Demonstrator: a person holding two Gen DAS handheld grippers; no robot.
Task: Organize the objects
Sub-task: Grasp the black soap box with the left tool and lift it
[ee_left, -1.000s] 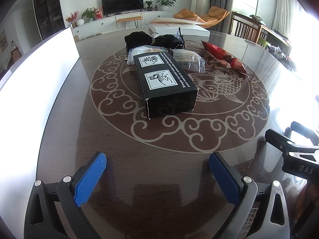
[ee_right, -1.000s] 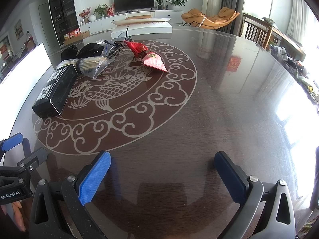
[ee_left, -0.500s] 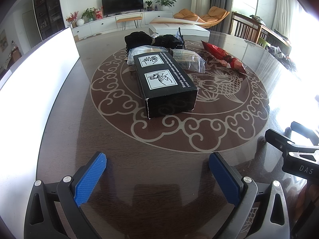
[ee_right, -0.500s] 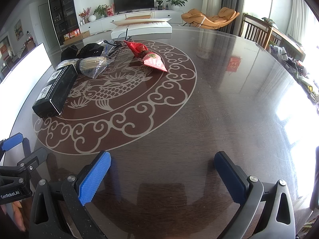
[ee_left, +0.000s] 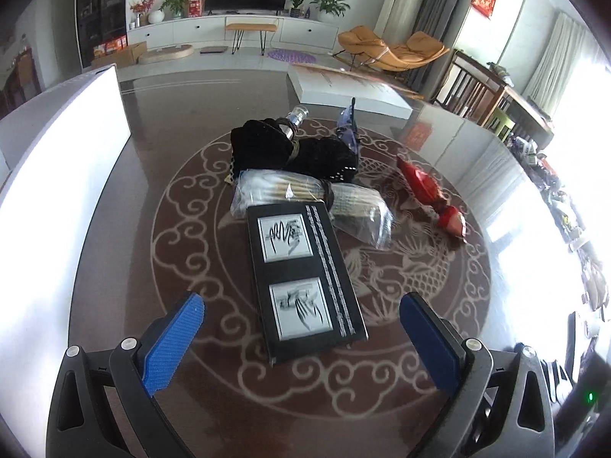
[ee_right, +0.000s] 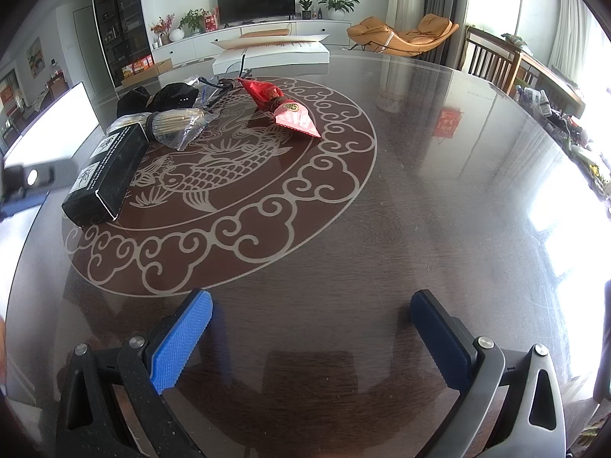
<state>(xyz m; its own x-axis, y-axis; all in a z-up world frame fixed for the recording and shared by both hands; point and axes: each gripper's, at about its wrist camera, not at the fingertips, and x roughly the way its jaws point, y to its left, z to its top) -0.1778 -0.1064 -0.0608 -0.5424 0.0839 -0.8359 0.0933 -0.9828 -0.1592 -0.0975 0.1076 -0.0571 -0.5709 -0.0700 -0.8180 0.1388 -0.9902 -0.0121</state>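
Observation:
A long black box (ee_left: 301,278) with two white picture labels lies on the round dark table (ee_left: 114,229). My left gripper (ee_left: 301,328) is open, raised above the box's near end, with its blue pads either side of it. Behind the box lie a clear bag of sticks (ee_left: 305,194), black pouches (ee_left: 290,149) and a red folded fan (ee_left: 427,194). The box also shows in the right wrist view (ee_right: 107,175), with the stick bag (ee_right: 172,124) and the fan (ee_right: 282,108). My right gripper (ee_right: 311,324) is open and empty over bare table.
A white board (ee_left: 57,160) stands along the table's left edge. A white flat box (ee_left: 343,87) lies at the far edge. My left gripper's body shows at the left of the right wrist view (ee_right: 26,183). A cluttered side table (ee_right: 553,107) stands at the right.
My left gripper has risen and moved forward over the black box, tilting down onto it. The right gripper has shifted only slightly forward. The objects have stayed in place.

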